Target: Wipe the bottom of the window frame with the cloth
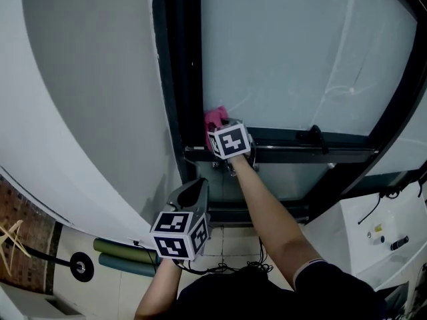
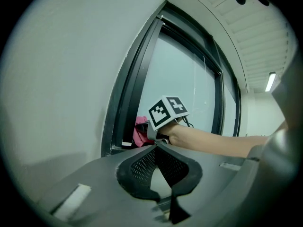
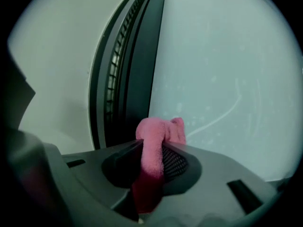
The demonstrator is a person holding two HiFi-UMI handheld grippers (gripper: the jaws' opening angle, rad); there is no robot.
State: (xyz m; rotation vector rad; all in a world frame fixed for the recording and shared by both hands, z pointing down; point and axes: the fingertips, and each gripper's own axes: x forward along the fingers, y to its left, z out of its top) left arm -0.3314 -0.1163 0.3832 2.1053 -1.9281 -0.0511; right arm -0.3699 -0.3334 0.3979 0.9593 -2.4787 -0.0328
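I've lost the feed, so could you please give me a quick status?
Right gripper shut on pink cloth, at window frame bottom-left corner. Left gripper shut, empty, off the frame. Window handle on the rail, rightward.

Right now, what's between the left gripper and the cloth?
Just the right gripper, shut on the cloth; the left gripper view shows it.

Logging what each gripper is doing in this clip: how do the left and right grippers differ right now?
The right gripper is clamped on the pink cloth; the left gripper has its jaws together on nothing. The right gripper is stretched out to the window frame, at the corner by the glass; the left gripper hangs nearer the person, off the frame. Both carry a marker cube.
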